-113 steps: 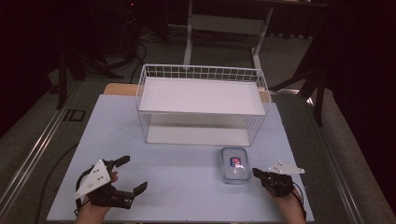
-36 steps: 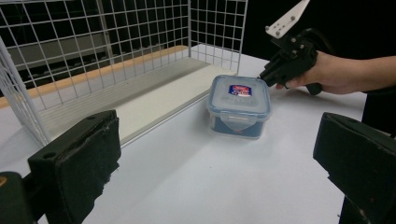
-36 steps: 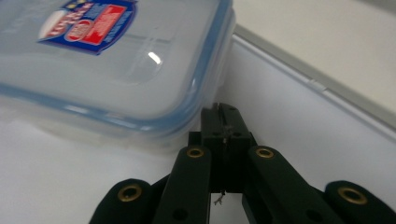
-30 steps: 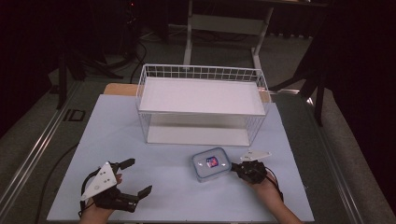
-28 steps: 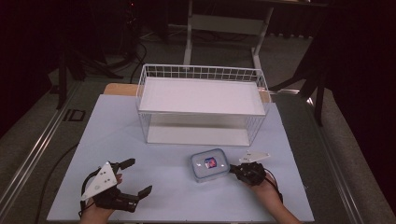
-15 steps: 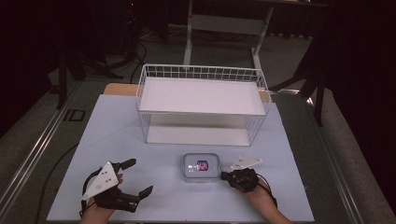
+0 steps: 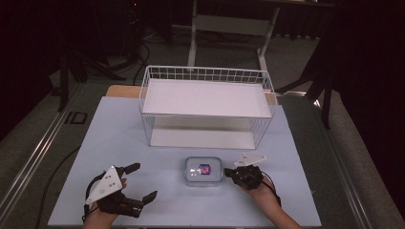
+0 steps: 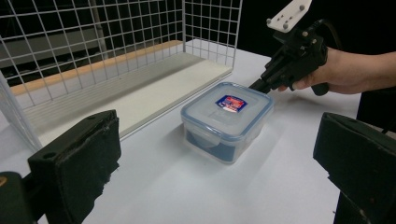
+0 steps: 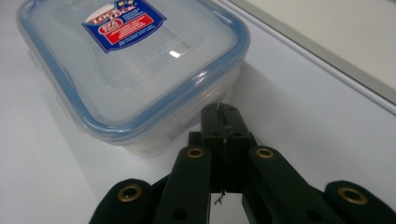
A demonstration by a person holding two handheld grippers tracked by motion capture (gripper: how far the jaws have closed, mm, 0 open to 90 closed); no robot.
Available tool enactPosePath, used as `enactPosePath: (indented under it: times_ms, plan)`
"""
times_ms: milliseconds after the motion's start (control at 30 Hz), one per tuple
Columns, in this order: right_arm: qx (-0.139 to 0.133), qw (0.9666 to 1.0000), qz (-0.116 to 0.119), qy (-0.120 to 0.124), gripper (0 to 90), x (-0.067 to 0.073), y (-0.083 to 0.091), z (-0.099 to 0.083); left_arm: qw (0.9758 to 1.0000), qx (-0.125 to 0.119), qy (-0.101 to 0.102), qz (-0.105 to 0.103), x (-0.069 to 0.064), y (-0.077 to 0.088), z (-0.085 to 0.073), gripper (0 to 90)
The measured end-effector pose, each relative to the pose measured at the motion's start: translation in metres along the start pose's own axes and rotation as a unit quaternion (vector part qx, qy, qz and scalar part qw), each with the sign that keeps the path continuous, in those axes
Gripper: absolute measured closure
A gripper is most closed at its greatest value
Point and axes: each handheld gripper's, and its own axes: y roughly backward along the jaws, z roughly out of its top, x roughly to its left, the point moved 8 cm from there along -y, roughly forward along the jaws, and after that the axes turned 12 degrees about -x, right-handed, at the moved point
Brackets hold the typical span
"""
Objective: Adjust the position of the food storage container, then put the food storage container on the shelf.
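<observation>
a clear plastic container [image 7: 204, 171] with a blue-rimmed lid and a red and blue label sits flat on the white table [image 7: 143, 143], near the front edge and just in front of the white wire basket [image 7: 206, 105]. the basket stands upright in the middle of the table; a white board lies across its top. the right gripper [image 7: 230, 172] lies low at the container's right side, its jaws pressed together with nothing between them. in the right gripper view the closed tips [image 9: 220, 112] meet the container's side wall just under the lid rim [image 9: 140, 70]; contact looks likely but a slight gap cannot be ruled out. the left gripper view shows the same gripper [image 8: 258, 86] at the far corner of the container [image 8: 227, 119], held by a hand [image 8: 336, 70]. the left gripper [image 7: 138, 181] rests on the table at front left, well apart from the container, jaws spread wide and holding nothing; its two black pads [image 8: 79, 163] frame the container from a distance. a grey three-cornered plate [image 7: 106, 182] tops it.
</observation>
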Motion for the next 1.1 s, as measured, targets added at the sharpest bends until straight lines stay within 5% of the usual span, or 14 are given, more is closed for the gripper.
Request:
enactPosePath:
  times_ms: [333, 567, 633, 667, 833, 967, 1033, 1100]
  plan:
    - [-0.002, 1.0000, 0.004, -0.001, 90.0, 0.004, -0.009, 0.002, 1.0000, 0.004, 0.003, -0.003, -0.001, -0.001, -0.002, 1.8]
    - [-0.020, 0.9995, -0.022, 0.008, 85.4, -0.001, 0.008, 0.009, 0.9999, -0.001, 0.014, -0.005, 0.000, 0.000, -0.003, 1.8]
    - [-0.034, 0.9991, -0.023, 0.010, 75.4, 0.003, 0.016, 0.016, 0.9998, -0.003, 0.017, -0.005, 0.000, -0.002, -0.002, 1.8]
    - [-0.052, 0.9983, -0.026, 0.012, 57.4, 0.007, 0.024, 0.024, 0.9999, 0.001, 0.016, -0.005, 0.000, -0.002, -0.003, 1.8]
    - [-0.090, 0.9960, 0.001, -0.004, 21.8, 0.019, 0.039, 0.040, 0.9997, 0.017, -0.002, -0.016, -0.002, -0.009, 0.001, 1.7]
    - [-0.102, 0.9945, 0.022, -0.009, 11.0, 0.026, 0.047, 0.047, 0.9993, 0.014, 0.008, -0.034, -0.008, -0.013, 0.011, 1.8]
    - [-0.118, 0.9929, 0.016, -0.005, 11.0, 0.026, 0.053, 0.054, 0.9988, 0.029, 0.006, -0.038, -0.009, -0.018, 0.012, 1.7]
    - [-0.129, 0.9914, -0.020, 0.005, 11.0, 0.023, 0.057, 0.061, 0.9981, 0.039, 0.023, -0.042, -0.010, -0.023, 0.014, 1.7]
